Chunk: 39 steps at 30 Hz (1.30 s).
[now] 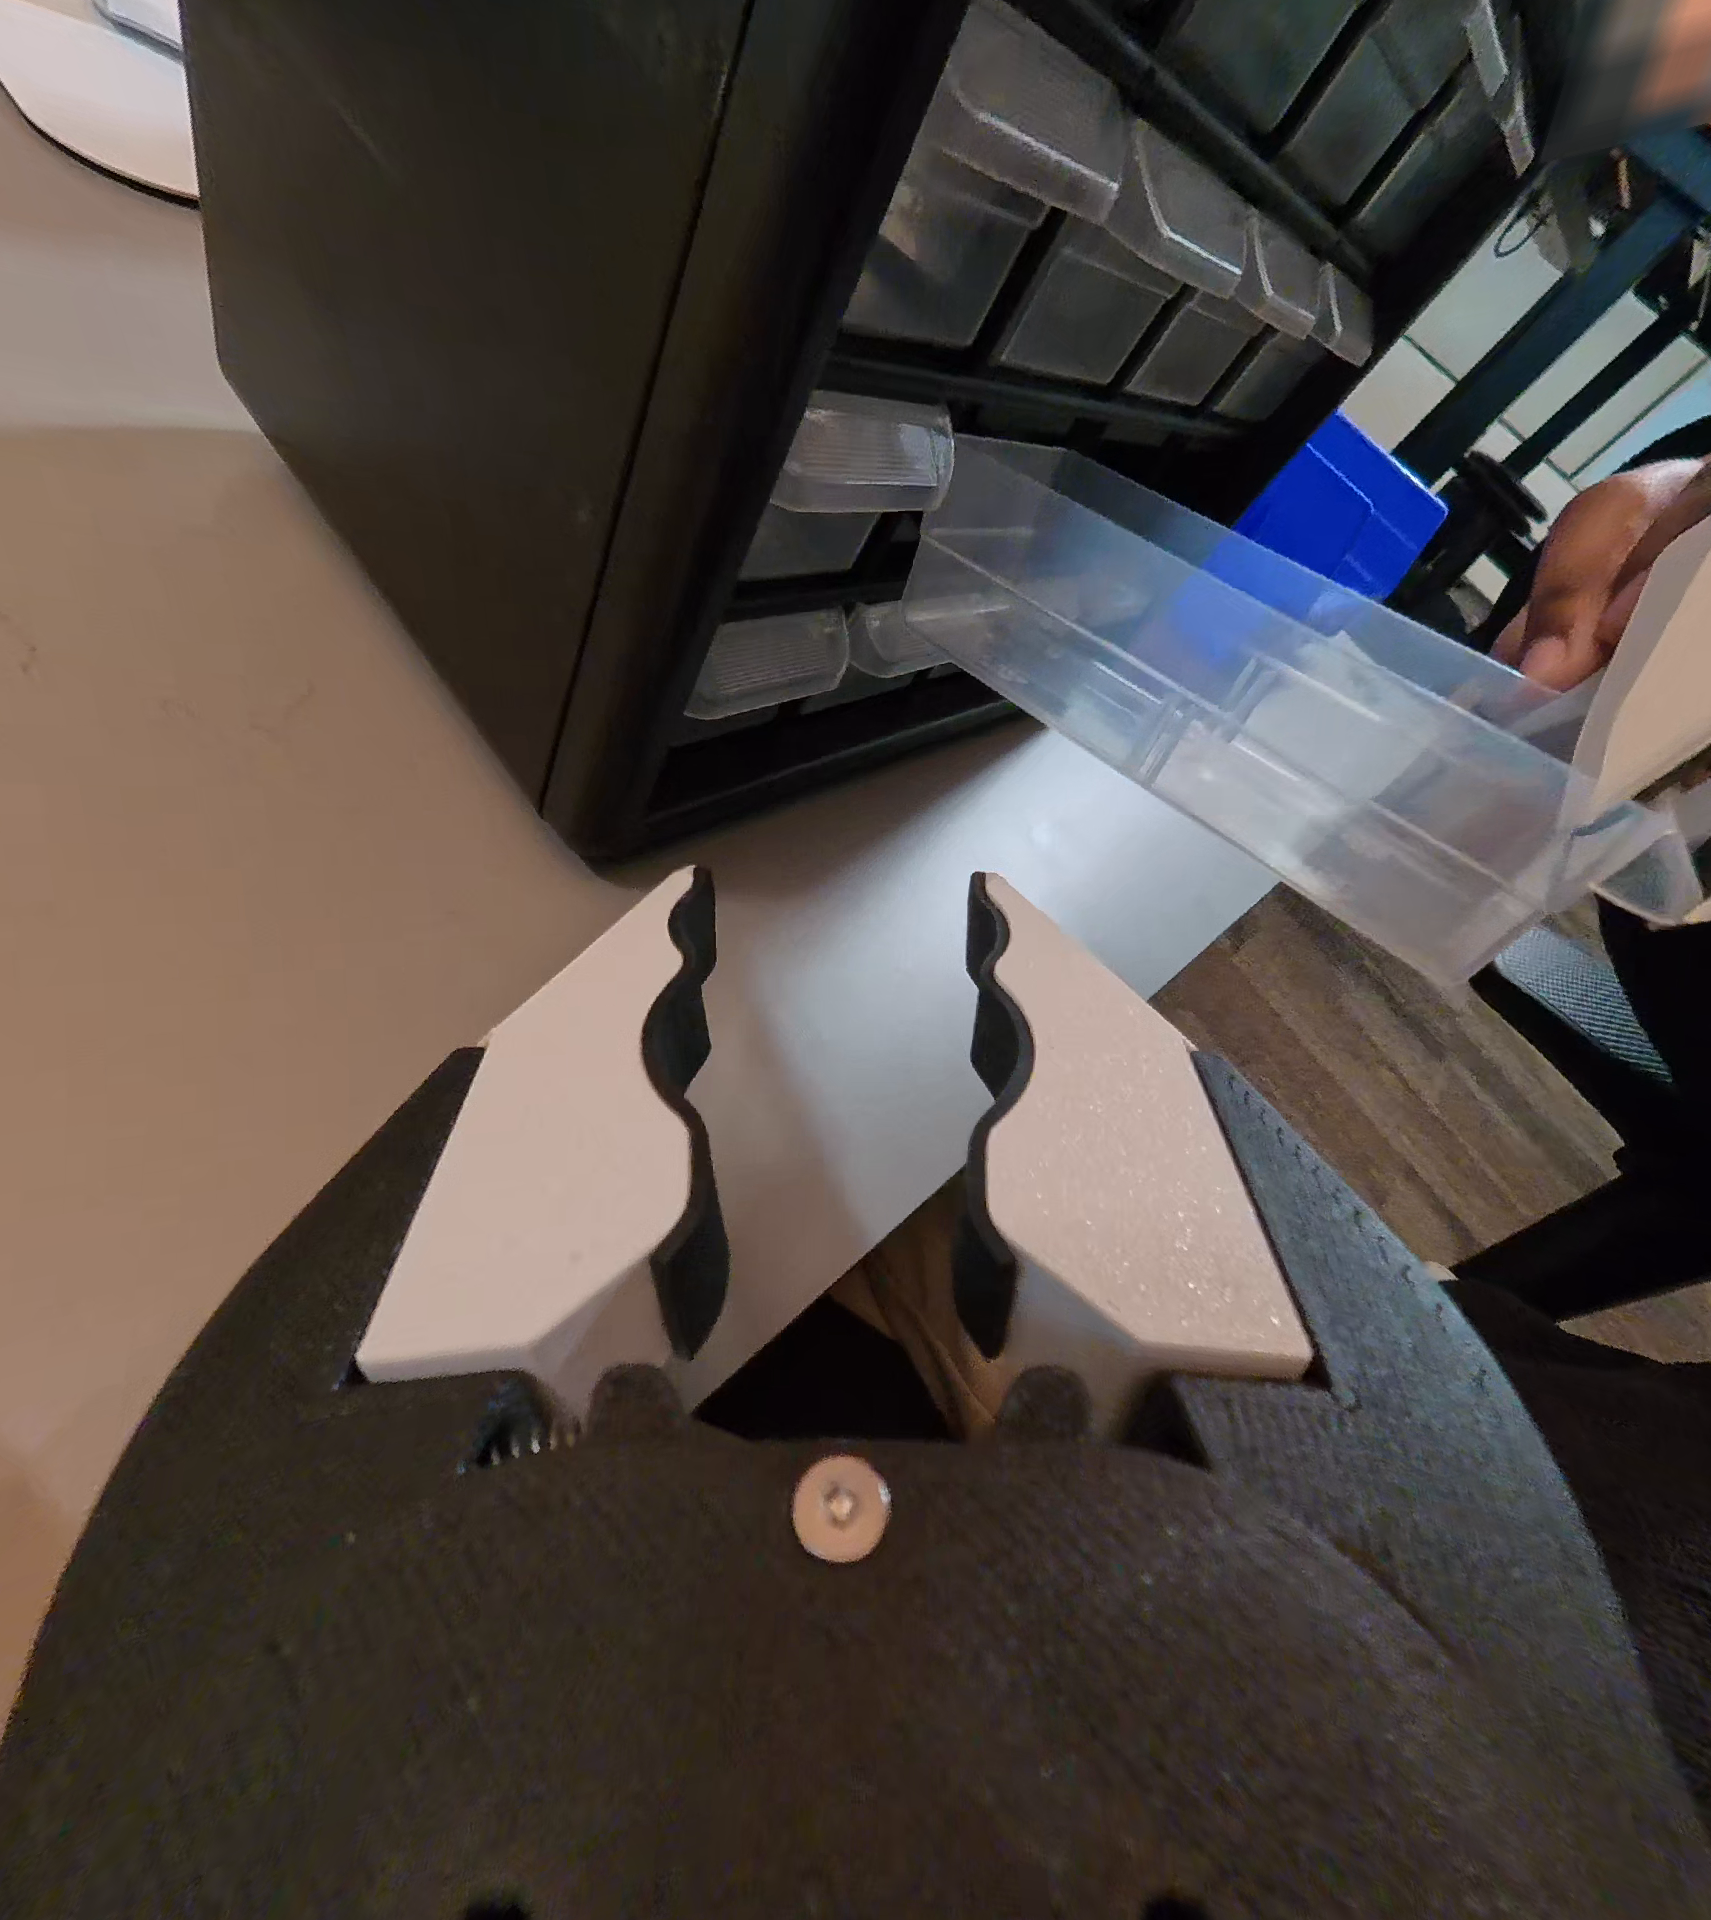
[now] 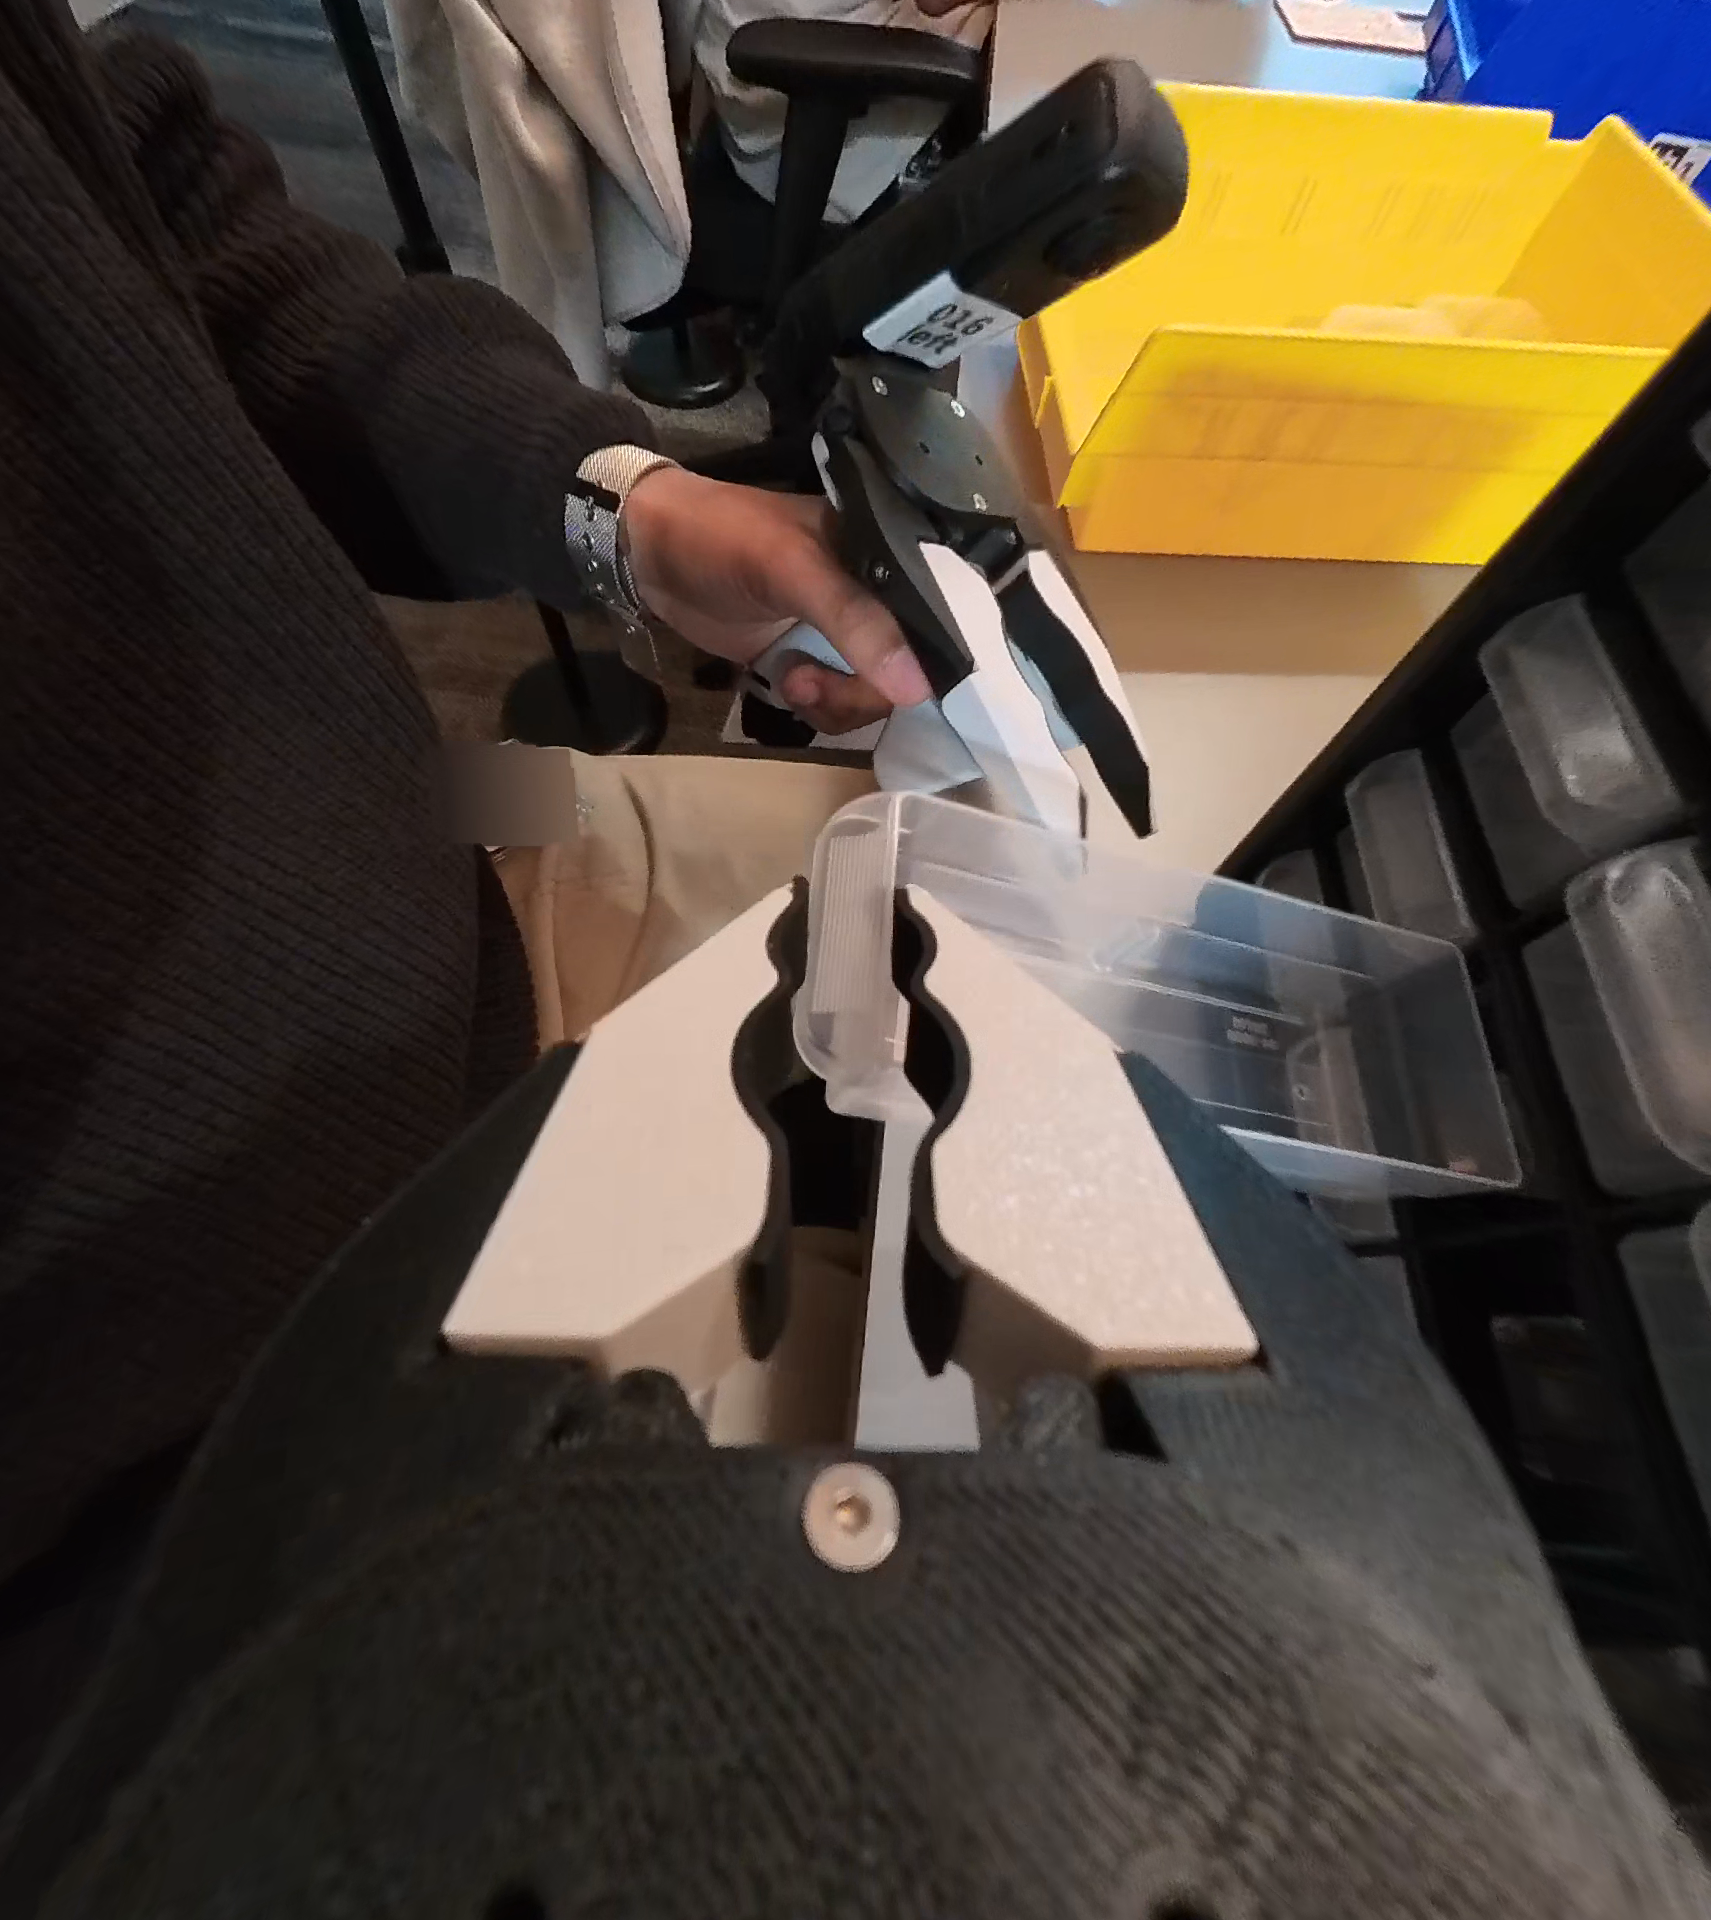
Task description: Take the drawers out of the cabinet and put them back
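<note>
A black cabinet (image 1: 477, 395) with rows of small clear drawers stands on the table; it also shows at the right of the right wrist view (image 2: 1661, 935). My right gripper (image 2: 846, 904) is shut on the front handle of a clear drawer (image 2: 1246, 1018), held out of the cabinet in the air, its back end near the cabinet front. The same drawer (image 1: 1246, 707) shows in the left wrist view, held by the right gripper (image 1: 1703, 790). My left gripper (image 1: 840, 883) is open and empty, low over the table beside the cabinet's corner; it also shows farther off (image 2: 1038, 727).
A yellow bin (image 2: 1350, 343) stands on the table behind the left gripper. A blue bin (image 1: 1339, 520) shows past the cabinet. The table edge (image 1: 1142, 977) runs close to my left gripper, with wood floor beyond. An office chair (image 2: 830, 156) stands behind.
</note>
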Each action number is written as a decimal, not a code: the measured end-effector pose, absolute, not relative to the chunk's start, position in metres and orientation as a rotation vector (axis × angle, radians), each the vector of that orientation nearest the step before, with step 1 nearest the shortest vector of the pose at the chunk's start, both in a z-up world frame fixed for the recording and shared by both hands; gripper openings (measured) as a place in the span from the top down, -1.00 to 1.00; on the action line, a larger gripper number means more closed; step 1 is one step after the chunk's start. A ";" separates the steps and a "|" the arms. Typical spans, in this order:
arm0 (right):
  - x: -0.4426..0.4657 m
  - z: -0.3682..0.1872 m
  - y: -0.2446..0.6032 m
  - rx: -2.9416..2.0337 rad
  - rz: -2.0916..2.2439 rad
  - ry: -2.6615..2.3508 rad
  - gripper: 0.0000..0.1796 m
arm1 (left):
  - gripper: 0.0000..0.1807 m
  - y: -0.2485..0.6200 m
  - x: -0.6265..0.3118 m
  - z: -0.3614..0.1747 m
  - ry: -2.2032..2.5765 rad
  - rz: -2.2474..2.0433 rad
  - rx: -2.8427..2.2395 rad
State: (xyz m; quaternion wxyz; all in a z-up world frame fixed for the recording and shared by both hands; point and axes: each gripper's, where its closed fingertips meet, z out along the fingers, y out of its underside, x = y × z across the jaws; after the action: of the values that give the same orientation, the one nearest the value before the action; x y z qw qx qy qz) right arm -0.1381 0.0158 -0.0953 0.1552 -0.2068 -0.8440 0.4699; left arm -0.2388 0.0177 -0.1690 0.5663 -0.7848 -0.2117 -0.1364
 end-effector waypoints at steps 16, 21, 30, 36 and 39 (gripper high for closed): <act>-0.142 -0.100 0.032 -0.617 1.295 -2.406 0.84 | 0.48 0.021 -0.228 -0.179 -0.473 -0.369 -1.906; -0.150 -0.106 0.038 -0.621 1.269 -2.391 0.85 | 0.48 0.022 -0.226 -0.180 -0.472 -0.380 -1.909; -0.173 -0.121 0.051 -0.665 1.047 -2.299 0.80 | 0.48 0.023 -0.224 -0.182 -0.468 -0.377 -1.921; -0.178 -0.109 0.057 -0.664 1.048 -2.172 0.57 | 0.47 0.021 -0.227 -0.183 -0.471 -0.364 -1.927; -0.168 -0.097 0.048 -0.678 1.217 -2.165 0.58 | 0.47 0.018 -0.234 -0.182 -0.494 -0.355 -1.915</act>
State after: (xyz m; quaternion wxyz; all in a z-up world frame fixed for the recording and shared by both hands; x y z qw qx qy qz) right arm -0.1678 0.0478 -0.0972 0.2796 -0.2528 -0.8074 0.4538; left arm -0.2337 0.0177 -0.1817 0.5362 -0.8045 -0.2074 -0.1490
